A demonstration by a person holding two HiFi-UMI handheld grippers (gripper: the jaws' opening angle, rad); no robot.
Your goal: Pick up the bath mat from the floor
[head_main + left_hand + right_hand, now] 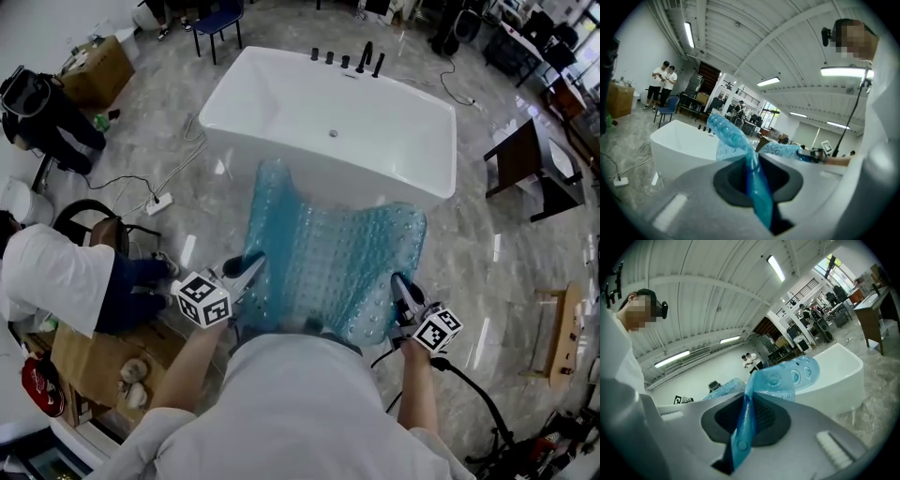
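Note:
A translucent blue bath mat with round suction bumps hangs lifted between my two grippers, sagging in the middle, in front of the white bathtub. My left gripper is shut on the mat's near left corner. In the left gripper view the mat's edge runs pinched between the jaws. My right gripper is shut on the near right corner, and in the right gripper view the mat's edge is clamped the same way, its far part flopping over towards the bathtub.
A person in a white top crouches at the left by a chair and cardboard boxes. A power strip with cables lies on the marble floor. A dark side table stands right, a wooden stool farther right.

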